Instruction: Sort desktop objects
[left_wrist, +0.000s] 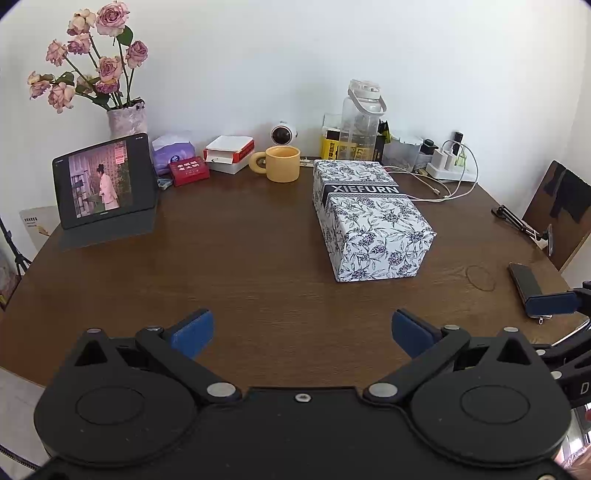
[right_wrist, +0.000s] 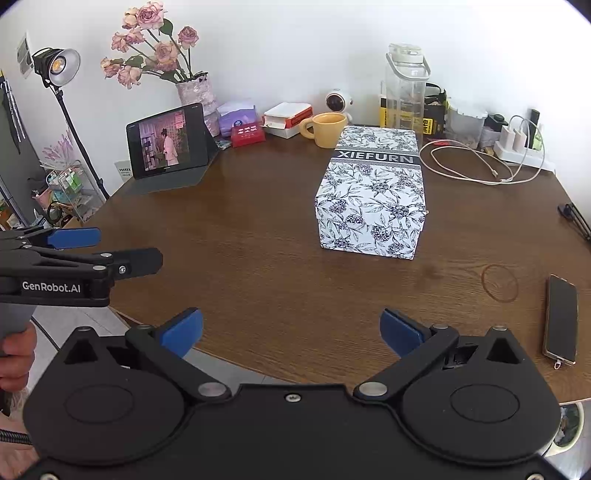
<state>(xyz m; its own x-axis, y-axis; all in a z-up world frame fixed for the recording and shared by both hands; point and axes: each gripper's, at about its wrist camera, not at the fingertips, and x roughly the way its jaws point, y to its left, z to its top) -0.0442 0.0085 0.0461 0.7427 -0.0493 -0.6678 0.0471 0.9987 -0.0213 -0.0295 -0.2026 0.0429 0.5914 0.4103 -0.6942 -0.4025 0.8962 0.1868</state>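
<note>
Both grippers hover level over the near edge of the surface, side by side, each with fingers spread wide apart and empty: the left gripper, the right gripper. The patterned box sits right of centre; a phone lies at the right edge.

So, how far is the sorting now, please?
It looks barely started. Done: nothing clearly; the floral box stands closed mid-table. In hand: nothing; the left gripper and right gripper are both open and empty. Left: the phone and rubber band lie loose near the right edge, the cable sprawls behind the box, and the mug sits at the back.
</note>
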